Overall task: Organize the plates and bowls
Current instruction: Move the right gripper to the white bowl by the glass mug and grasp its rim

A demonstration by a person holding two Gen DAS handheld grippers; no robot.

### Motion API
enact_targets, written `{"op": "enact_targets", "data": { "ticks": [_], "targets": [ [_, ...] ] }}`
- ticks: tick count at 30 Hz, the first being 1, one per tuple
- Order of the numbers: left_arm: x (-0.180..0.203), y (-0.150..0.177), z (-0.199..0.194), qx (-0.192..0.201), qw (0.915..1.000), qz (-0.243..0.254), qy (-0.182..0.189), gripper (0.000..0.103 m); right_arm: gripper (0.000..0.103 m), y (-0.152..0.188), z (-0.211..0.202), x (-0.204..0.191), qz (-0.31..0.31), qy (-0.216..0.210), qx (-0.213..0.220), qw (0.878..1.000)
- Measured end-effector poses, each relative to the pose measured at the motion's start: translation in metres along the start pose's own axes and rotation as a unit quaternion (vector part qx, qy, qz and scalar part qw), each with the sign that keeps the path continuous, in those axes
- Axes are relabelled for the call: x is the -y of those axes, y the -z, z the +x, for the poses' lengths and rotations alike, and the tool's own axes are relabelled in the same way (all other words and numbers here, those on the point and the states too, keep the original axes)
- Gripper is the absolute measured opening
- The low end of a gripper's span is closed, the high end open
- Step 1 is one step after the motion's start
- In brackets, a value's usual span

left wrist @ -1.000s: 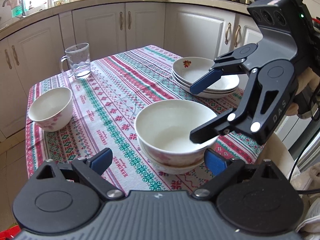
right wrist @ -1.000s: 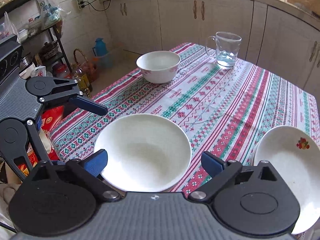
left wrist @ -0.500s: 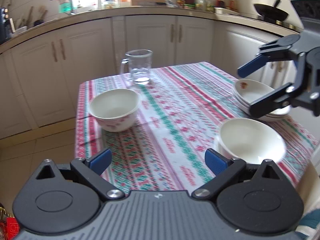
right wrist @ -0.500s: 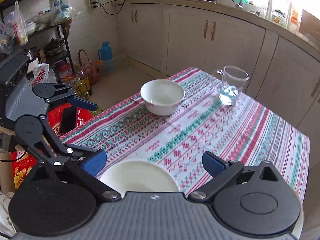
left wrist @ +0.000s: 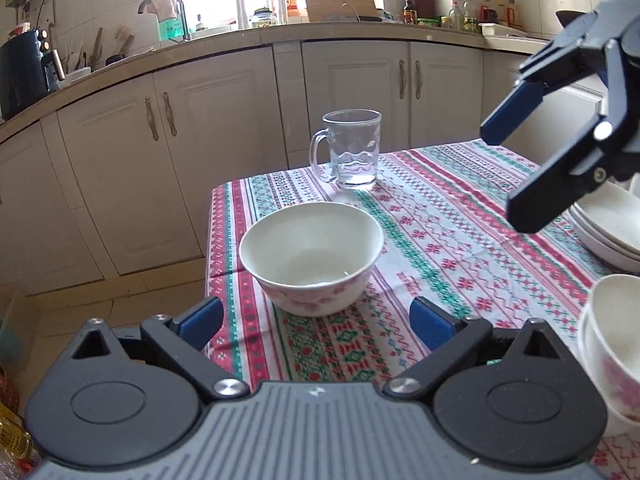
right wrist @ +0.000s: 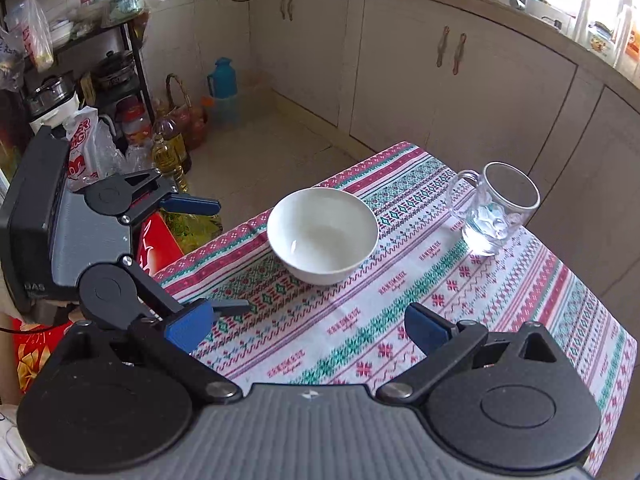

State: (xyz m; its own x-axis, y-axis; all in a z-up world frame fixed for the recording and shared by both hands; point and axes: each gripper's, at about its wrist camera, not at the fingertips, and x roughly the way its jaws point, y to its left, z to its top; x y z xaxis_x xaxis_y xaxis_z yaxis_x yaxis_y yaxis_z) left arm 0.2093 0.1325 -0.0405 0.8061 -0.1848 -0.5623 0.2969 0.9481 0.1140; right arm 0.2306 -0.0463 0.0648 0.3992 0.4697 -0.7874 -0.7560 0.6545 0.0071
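A white bowl with pink flowers (left wrist: 312,256) stands alone near the table's left edge, just ahead of my open left gripper (left wrist: 316,322), which holds nothing. In the right wrist view the same bowl (right wrist: 322,236) lies ahead of my open, empty right gripper (right wrist: 306,326). The left gripper (right wrist: 216,256) hovers off the table edge to the left of the bowl. My right gripper (left wrist: 508,168) hangs open above the table at right. A second flowered bowl (left wrist: 616,340) sits at the lower right edge, and stacked white plates (left wrist: 608,236) lie behind it.
A glass mug (left wrist: 352,152) holding a little water stands behind the lone bowl, also seen as the mug (right wrist: 498,208) at right. The patterned tablecloth (right wrist: 400,312) covers the table. Bottles and bags (right wrist: 168,152) crowd the floor left of the table; cabinets (left wrist: 360,92) stand behind.
My left gripper has swung left, away from the near bowl, and now faces the lone bowl. My right gripper has lifted off the near bowl and turned toward the same lone bowl.
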Motion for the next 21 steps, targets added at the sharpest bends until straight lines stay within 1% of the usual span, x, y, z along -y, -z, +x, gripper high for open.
{"op": "enact_targets", "data": {
  "ticks": [3, 6, 11, 17, 21],
  "targets": [
    [-0.006, -0.001, 0.015, -0.004, 0.9999, -0.013, 0.008, 0.099, 0.103, -0.015, 0.018, 0.006, -0.002, -0.01, -0.013, 1.0],
    [-0.01, -0.002, 0.027, -0.005, 0.9998, -0.019, 0.008, 0.099, 0.103, -0.03, 0.038, 0.012, -0.005, -0.016, -0.024, 1.0],
    [-0.016, -0.002, 0.042, -0.004, 0.9995, -0.027, 0.017, 0.099, 0.103, -0.047, 0.069, 0.023, -0.005, -0.028, -0.045, 0.999],
    [-0.018, -0.003, 0.056, -0.005, 0.9991, -0.029, 0.031, 0.099, 0.102, -0.058, 0.101, 0.035, 0.005, -0.044, -0.059, 0.997],
    [-0.018, -0.004, 0.063, -0.003, 0.999, -0.027, 0.036, 0.099, 0.098, -0.059, 0.119, 0.04, 0.009, -0.048, -0.066, 0.997]
  ]
}}
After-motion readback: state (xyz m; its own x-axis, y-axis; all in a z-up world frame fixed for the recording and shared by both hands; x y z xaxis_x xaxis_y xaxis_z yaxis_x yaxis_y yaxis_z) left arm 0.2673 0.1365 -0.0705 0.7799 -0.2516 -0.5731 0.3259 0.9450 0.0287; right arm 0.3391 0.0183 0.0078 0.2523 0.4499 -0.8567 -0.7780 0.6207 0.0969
